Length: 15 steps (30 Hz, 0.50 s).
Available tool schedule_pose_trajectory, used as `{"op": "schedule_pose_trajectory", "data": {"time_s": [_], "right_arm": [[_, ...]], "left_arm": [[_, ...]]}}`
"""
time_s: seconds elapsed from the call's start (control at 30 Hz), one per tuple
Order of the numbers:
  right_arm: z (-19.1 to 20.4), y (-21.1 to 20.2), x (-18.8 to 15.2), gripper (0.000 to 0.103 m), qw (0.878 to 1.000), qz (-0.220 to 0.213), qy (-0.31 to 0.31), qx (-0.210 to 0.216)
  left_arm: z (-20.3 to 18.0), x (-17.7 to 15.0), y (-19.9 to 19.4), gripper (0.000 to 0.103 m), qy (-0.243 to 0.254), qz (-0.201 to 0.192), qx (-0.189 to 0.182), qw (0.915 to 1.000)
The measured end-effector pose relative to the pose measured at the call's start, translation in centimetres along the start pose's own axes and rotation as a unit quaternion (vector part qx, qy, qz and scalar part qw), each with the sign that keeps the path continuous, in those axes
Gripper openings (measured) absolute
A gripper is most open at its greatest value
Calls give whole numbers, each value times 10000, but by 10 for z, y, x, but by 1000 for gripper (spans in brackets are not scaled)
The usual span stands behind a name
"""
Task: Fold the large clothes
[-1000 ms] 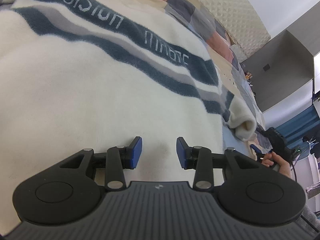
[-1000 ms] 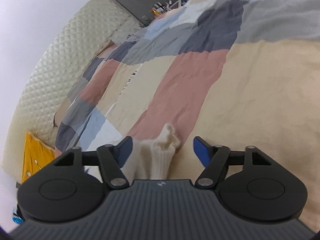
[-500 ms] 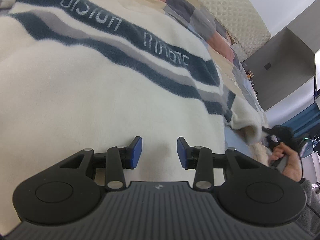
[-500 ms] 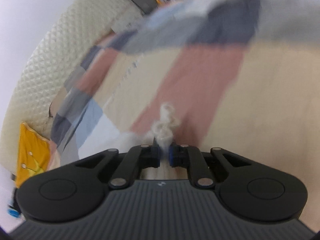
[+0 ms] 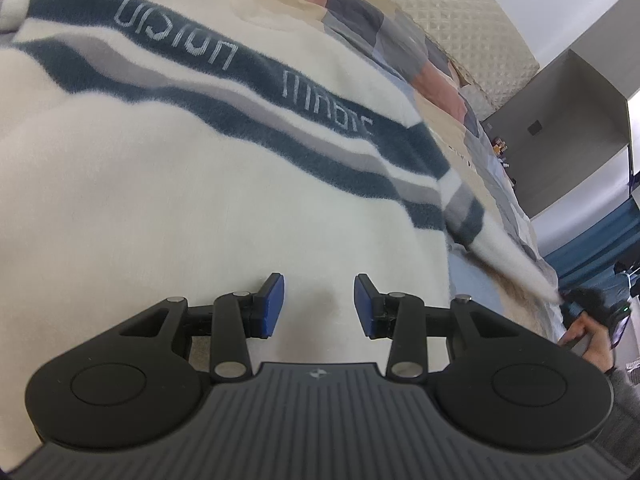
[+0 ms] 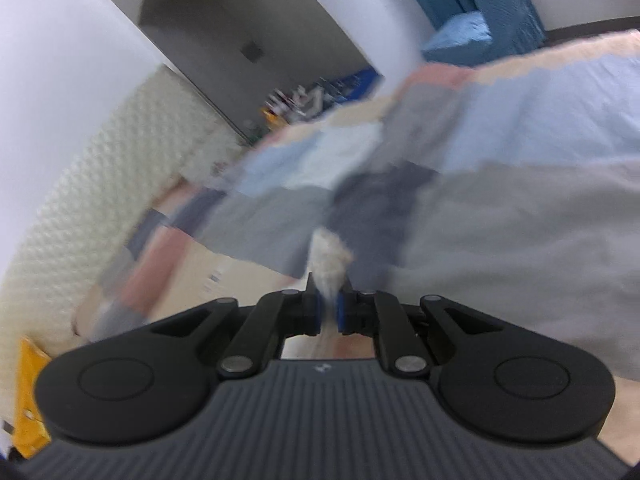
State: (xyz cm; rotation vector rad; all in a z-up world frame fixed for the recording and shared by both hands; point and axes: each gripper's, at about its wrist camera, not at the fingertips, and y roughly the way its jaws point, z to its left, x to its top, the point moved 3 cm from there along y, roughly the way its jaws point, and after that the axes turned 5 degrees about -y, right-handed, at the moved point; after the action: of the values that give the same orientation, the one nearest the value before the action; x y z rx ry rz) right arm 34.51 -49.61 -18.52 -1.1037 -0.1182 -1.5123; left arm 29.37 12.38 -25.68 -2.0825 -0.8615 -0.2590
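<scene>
A cream fleece sweater [image 5: 180,200] with navy and grey chest stripes lies spread on the bed. My left gripper [image 5: 319,292] stands open low over its plain cream body, blue pads apart, no fold between them. The sweater's sleeve [image 5: 516,264] is pulled out straight toward the right. My right gripper [image 6: 329,304] is shut on the sleeve's cream cuff [image 6: 328,256], which sticks up past the pads. The left wrist view shows that right gripper [image 5: 564,304] small at the far right, in a person's hand [image 5: 592,340].
A patchwork bedspread [image 6: 500,240] in grey, blue, pink and beige covers the bed. A quilted cream headboard [image 5: 460,12] runs along the far side, with a yellow pillow [image 6: 28,400] near it. A grey cabinet [image 5: 560,128] and a blue curtain [image 5: 588,248] stand beyond the bed.
My right gripper closed on the cuff, then swung away with it, lifting slightly and drawing the sleeve out straight. My left gripper stayed in place, open.
</scene>
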Motion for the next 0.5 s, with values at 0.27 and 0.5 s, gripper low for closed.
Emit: {"op": "schedule_pose_trajectory", "data": {"time_s": [0.27,0.5], "right_arm": [[-23,11,-40,11,9985,196,-329,-384],[3,0,-28,20,9923,360,-1002,-636]], "left_arm": [[-8,0,-4,44,280,1,74,9996],[-12,3,-11,44,329,-88,94,9994]]}}
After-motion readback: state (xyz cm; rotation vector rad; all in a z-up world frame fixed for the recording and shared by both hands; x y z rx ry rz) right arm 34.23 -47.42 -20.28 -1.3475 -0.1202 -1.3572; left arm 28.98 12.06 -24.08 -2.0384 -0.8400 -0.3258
